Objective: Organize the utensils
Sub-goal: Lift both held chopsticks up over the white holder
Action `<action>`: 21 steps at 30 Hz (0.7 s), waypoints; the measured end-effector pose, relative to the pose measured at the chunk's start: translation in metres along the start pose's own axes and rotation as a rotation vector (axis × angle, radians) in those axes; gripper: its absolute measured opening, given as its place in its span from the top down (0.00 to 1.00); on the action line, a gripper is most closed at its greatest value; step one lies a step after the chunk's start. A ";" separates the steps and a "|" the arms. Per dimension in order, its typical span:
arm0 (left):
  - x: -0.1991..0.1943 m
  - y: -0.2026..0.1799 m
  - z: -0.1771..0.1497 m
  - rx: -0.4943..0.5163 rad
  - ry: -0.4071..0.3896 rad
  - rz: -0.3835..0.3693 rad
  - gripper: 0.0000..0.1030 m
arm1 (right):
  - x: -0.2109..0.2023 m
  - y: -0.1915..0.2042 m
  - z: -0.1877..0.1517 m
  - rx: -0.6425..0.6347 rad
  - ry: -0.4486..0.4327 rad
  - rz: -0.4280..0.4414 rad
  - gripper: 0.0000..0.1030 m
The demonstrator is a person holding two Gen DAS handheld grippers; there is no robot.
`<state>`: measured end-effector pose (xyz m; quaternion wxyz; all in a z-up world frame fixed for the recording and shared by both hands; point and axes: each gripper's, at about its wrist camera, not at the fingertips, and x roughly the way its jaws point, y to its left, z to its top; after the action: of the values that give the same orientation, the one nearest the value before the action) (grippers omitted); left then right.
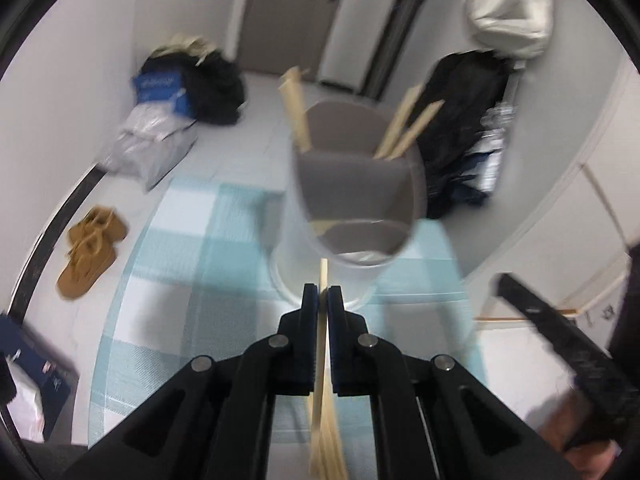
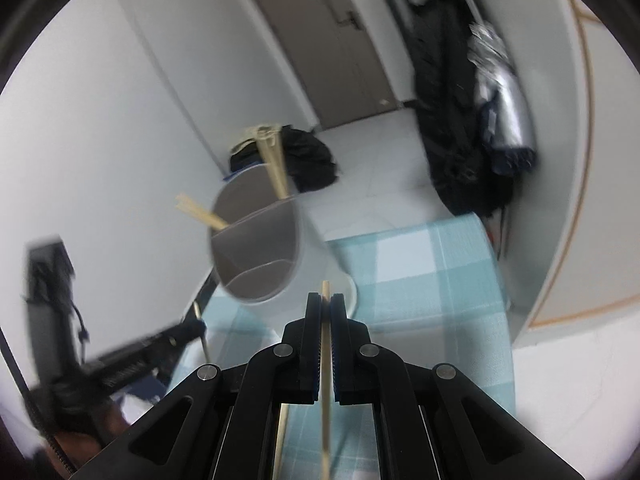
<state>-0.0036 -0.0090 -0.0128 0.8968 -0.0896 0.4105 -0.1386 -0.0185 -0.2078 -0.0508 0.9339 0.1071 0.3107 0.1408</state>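
My left hand-held gripper (image 1: 323, 294) pinches a wooden utensil (image 1: 325, 408) (blurred, seemingly flat-handled) just before the grey divided holder (image 1: 352, 200) on the checked counter cloth (image 1: 180, 264). My right hand-held gripper (image 2: 326, 304) is clamped on a single chopstick (image 2: 326, 380). More chopsticks (image 1: 404, 128) lean in the holder's far compartments.

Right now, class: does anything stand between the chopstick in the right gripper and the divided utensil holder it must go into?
Nothing visible does. The right gripper holds its chopstick just short of the utensil holder, whose near compartment lies open; the chopsticks already inside lean in the far compartments.
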 end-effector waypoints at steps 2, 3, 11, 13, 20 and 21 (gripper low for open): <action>-0.006 -0.007 -0.001 0.050 -0.031 0.002 0.99 | -0.006 0.014 -0.003 -0.053 -0.020 0.016 0.97; -0.006 -0.010 0.000 0.070 -0.040 0.001 0.99 | -0.008 0.019 -0.004 -0.072 -0.031 0.017 0.97; -0.017 0.000 0.002 0.099 -0.060 -0.004 0.99 | -0.015 0.044 -0.016 -0.147 -0.058 -0.009 0.97; -0.017 -0.003 0.003 0.107 -0.052 -0.012 0.99 | -0.012 0.045 -0.016 -0.144 -0.055 -0.024 0.97; -0.021 -0.002 0.005 0.111 -0.038 -0.006 0.99 | -0.015 0.026 -0.013 -0.061 -0.071 -0.023 0.97; -0.021 -0.003 0.005 0.118 -0.037 0.000 0.99 | -0.015 0.023 -0.012 -0.047 -0.073 -0.020 0.97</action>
<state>-0.0135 -0.0044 0.0063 0.9080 -0.0390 0.3848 -0.1608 -0.0424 -0.1895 -0.0452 0.9483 0.0870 0.2741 0.1345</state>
